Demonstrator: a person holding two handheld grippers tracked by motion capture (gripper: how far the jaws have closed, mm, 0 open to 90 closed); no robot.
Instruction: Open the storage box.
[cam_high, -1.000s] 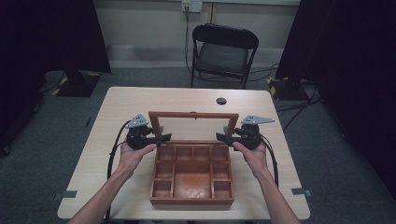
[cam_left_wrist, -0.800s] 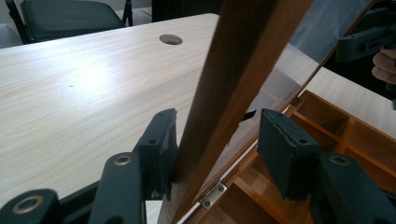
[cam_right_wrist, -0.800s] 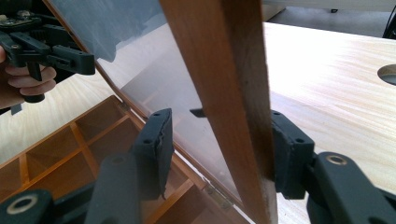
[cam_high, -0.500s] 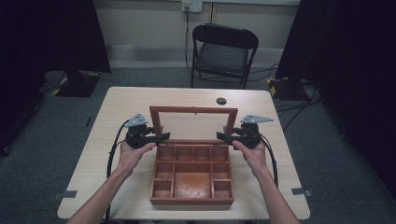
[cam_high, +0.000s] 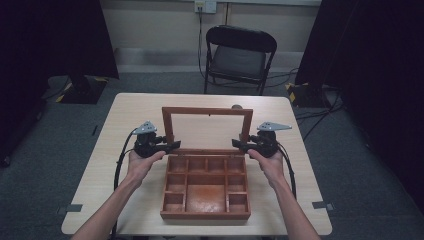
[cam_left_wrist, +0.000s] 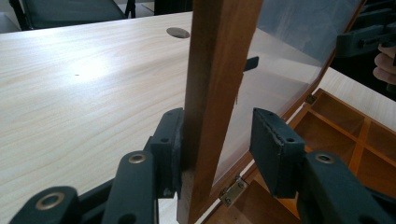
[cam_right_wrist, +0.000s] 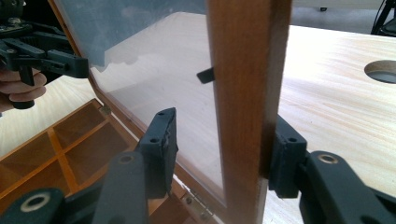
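Centrally on desk (cam_high: 125, 120): wooden box (cam_high: 205, 192) with compartments, glass-paned lid (cam_high: 207, 112) raised near upright on back hinges. Left hand-held gripper (cam_high: 172, 145) at lid's left frame post; jaws have just been closing, post between them; one pad touches wood, other pad stands off glass side with gap, not yet clamped. Right hand-held gripper (cam_high: 239, 144) at lid's right frame post; jaws have just been closing, outer pad against wood, inner pad apart from glass. Round hole (cam_left_wrist: 178, 32) in desk behind lid. Chair (cam_high: 240, 55) beyond desk.
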